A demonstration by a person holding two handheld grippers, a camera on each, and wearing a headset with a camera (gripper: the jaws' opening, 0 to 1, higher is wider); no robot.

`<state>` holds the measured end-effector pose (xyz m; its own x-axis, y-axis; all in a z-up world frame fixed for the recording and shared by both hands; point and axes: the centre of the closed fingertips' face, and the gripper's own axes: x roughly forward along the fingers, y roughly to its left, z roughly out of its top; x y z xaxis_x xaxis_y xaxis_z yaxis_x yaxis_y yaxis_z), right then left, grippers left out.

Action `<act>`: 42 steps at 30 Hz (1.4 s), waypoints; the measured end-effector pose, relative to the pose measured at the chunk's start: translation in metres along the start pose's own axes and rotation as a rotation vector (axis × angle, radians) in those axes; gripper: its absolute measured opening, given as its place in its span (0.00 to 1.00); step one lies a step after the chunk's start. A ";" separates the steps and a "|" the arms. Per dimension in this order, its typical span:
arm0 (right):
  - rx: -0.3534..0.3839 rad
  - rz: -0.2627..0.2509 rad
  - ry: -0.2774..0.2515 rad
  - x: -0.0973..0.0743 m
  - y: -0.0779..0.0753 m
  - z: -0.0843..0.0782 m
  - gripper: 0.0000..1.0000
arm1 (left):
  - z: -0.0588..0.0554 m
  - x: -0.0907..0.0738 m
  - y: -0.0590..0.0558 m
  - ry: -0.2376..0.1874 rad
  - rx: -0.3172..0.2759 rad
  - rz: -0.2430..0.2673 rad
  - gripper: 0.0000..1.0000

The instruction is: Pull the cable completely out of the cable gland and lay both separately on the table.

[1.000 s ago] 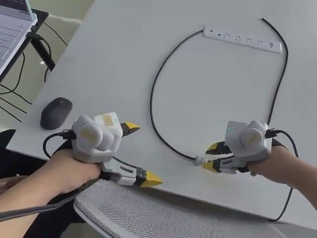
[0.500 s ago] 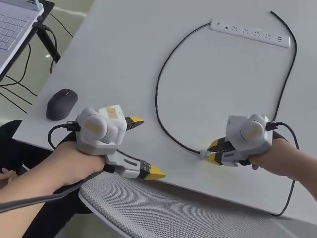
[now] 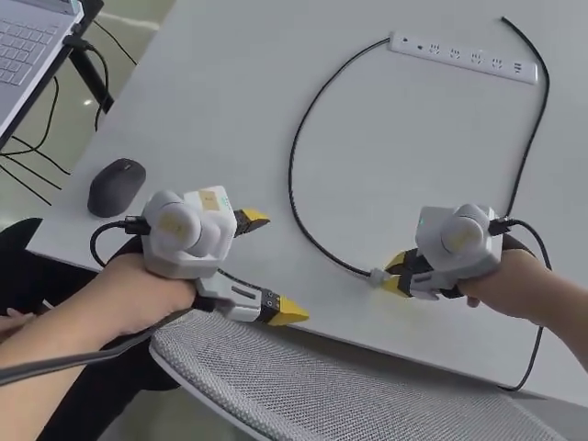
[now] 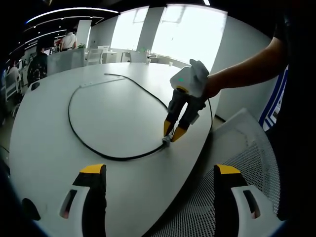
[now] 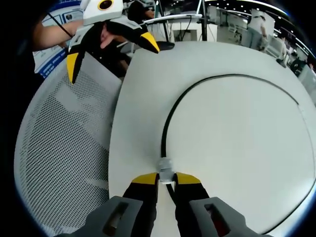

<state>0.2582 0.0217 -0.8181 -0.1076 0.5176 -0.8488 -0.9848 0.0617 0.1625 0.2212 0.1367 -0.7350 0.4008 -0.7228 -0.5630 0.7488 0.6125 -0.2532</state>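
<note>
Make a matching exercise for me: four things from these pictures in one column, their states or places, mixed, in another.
1. left gripper
2. right gripper
3. cable gland
4. mouse

A. white, at the near end of the cable
B. open, holding nothing
C. dark, lying alone at far left
D. shut on the cable

Pairs: 1-B, 2-D, 3-A, 4-C

In front of me the table (image 3: pixel 211 110) is mostly open; the cable (image 3: pixel 291 170) loops across, a mouse (image 3: pixel 116 186) sits left.
</note>
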 end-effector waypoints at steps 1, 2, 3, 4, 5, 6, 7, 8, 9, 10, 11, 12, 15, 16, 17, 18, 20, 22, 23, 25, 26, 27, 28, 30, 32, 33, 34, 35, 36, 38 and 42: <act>0.002 0.001 -0.002 -0.001 0.001 0.001 0.06 | 0.001 0.001 0.000 -0.001 0.003 -0.002 0.90; 0.007 0.004 -0.003 -0.003 0.002 0.002 0.06 | 0.002 0.002 0.000 -0.001 0.007 -0.006 0.89; 0.008 0.007 -0.004 -0.005 0.004 0.003 0.06 | 0.004 0.002 0.000 -0.001 0.010 -0.009 0.89; 0.007 0.009 -0.007 -0.007 0.005 0.004 0.06 | 0.006 0.003 -0.001 -0.005 0.020 -0.014 0.89; 0.010 0.010 -0.008 -0.008 0.006 0.005 0.06 | 0.008 0.004 -0.001 -0.009 0.029 -0.017 0.88; 0.013 0.012 -0.008 -0.009 0.007 0.006 0.06 | 0.010 0.005 -0.002 -0.011 0.030 -0.019 0.88; 0.013 0.013 -0.010 -0.011 0.008 0.006 0.06 | 0.013 0.006 -0.003 -0.012 0.027 -0.024 0.88; 0.015 0.011 -0.013 -0.014 0.009 0.008 0.06 | 0.014 0.007 -0.004 -0.012 0.030 -0.028 0.88; 0.019 0.013 -0.015 -0.016 0.010 0.009 0.06 | 0.015 0.008 -0.004 -0.013 0.033 -0.031 0.88; 0.023 0.012 -0.019 -0.018 0.011 0.011 0.06 | 0.018 0.010 -0.006 -0.010 0.044 -0.040 0.88; 0.023 0.011 -0.022 -0.020 0.012 0.012 0.06 | 0.019 0.011 -0.007 -0.009 0.047 -0.044 0.88; 0.022 0.010 -0.027 -0.023 0.014 0.014 0.06 | 0.020 0.012 -0.008 -0.009 0.050 -0.049 0.88; 0.013 0.006 -0.033 -0.029 0.018 0.018 0.06 | 0.024 0.017 -0.011 -0.007 0.068 -0.072 0.87; 0.012 0.005 -0.034 -0.030 0.019 0.019 0.06 | 0.025 0.019 -0.011 -0.007 0.070 -0.079 0.87; 0.015 0.007 -0.038 -0.033 0.021 0.021 0.06 | 0.027 0.022 -0.012 -0.006 0.075 -0.087 0.87; 0.015 0.006 -0.041 -0.034 0.022 0.022 0.06 | 0.028 0.023 -0.013 -0.005 0.080 -0.093 0.87; 0.014 0.003 -0.047 -0.039 0.025 0.024 0.06 | 0.031 0.026 -0.017 -0.003 0.090 -0.106 0.87; 0.013 -0.003 -0.053 -0.043 0.026 0.027 0.06 | 0.034 0.030 -0.021 -0.004 0.098 -0.121 0.86; 0.011 -0.006 -0.057 -0.046 0.028 0.029 0.06 | 0.035 0.031 -0.022 -0.005 0.102 -0.127 0.85; 0.001 -0.013 -0.058 -0.049 0.029 0.031 0.06 | 0.039 0.034 -0.026 -0.007 0.109 -0.144 0.84; -0.004 -0.016 -0.057 -0.051 0.030 0.032 0.06 | 0.039 0.036 -0.028 -0.006 0.114 -0.151 0.84; -0.009 -0.017 -0.058 -0.053 0.031 0.033 0.06 | 0.040 0.037 -0.030 -0.004 0.120 -0.158 0.83; -0.011 -0.020 -0.059 -0.054 0.031 0.034 0.06 | 0.041 0.039 -0.032 -0.002 0.127 -0.165 0.82; -0.014 -0.027 -0.064 -0.059 0.032 0.037 0.06 | 0.044 0.040 -0.034 -0.005 0.132 -0.175 0.81; -0.019 -0.032 -0.069 -0.063 0.033 0.041 0.06 | 0.046 0.043 -0.036 -0.011 0.129 -0.190 0.79; -0.023 -0.036 -0.073 -0.064 0.034 0.042 0.06 | 0.047 0.044 -0.037 -0.014 0.122 -0.199 0.78; -0.027 -0.037 -0.078 -0.067 0.035 0.045 0.06 | 0.048 0.046 -0.038 -0.015 0.119 -0.205 0.77; -0.029 -0.039 -0.082 -0.068 0.035 0.046 0.06 | 0.049 0.047 -0.039 -0.017 0.118 -0.211 0.77; -0.030 -0.040 -0.084 -0.069 0.036 0.047 0.06 | 0.050 0.048 -0.040 -0.018 0.118 -0.216 0.76; -0.035 -0.043 -0.089 -0.072 0.038 0.050 0.06 | 0.050 0.051 -0.042 -0.015 0.121 -0.228 0.75; -0.047 -0.046 -0.085 -0.075 0.041 0.049 0.06 | 0.055 0.056 -0.046 -0.019 0.124 -0.251 0.72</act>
<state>0.2323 0.0279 -0.7232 -0.0526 0.5860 -0.8086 -0.9939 0.0477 0.0992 0.2379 0.0504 -0.7120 0.2036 -0.8534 -0.4798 0.8843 0.3707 -0.2839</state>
